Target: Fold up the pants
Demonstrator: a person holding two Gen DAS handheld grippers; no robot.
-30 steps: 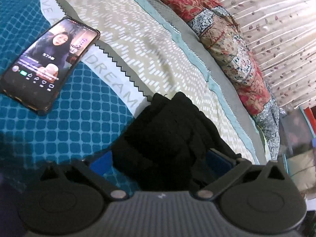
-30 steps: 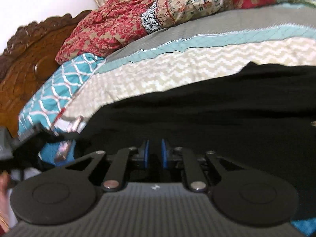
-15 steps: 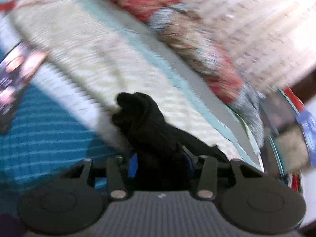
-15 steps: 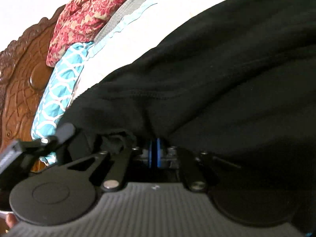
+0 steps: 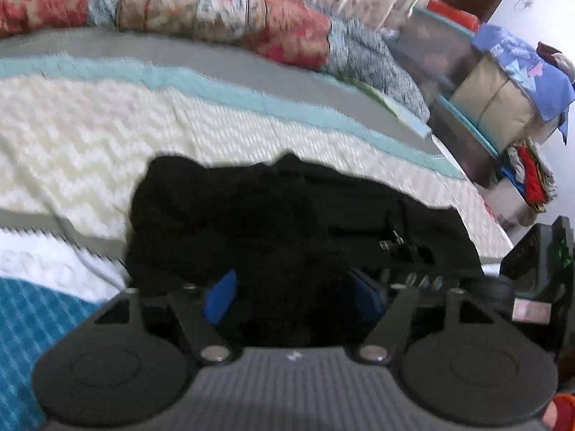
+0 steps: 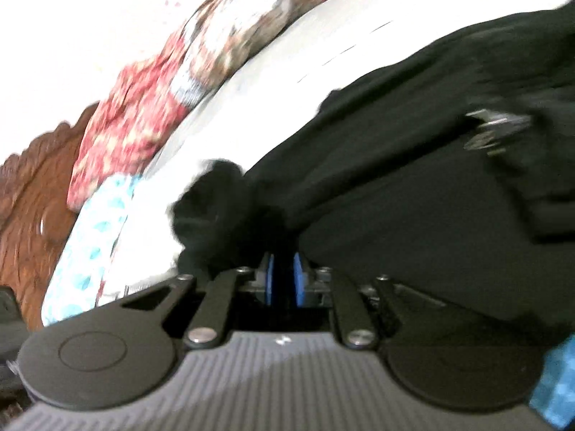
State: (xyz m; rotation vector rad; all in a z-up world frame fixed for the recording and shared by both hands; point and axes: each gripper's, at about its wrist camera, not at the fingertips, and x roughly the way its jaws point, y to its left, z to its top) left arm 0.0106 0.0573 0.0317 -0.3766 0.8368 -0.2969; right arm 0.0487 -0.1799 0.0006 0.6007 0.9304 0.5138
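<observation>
1. The left tool [image 5: 293, 298] has its jaws opening, blue pads set apart with black cloth bunched between them, not pressed. The right tool [image 6: 284, 280] is opening too, its pads only narrowly apart around a fold.
2. Both work over a bed [image 5: 90, 136] with a cream zigzag cover.
3. The black pants [image 5: 273, 215] lie crumpled mid-bed.
4. A patterned quilt [image 5: 215, 7] lies at twelve o'clock, storage boxes [image 5: 496, 97] at two.

Both wrist views look closely down at the black pants [image 5: 287, 215].
</observation>
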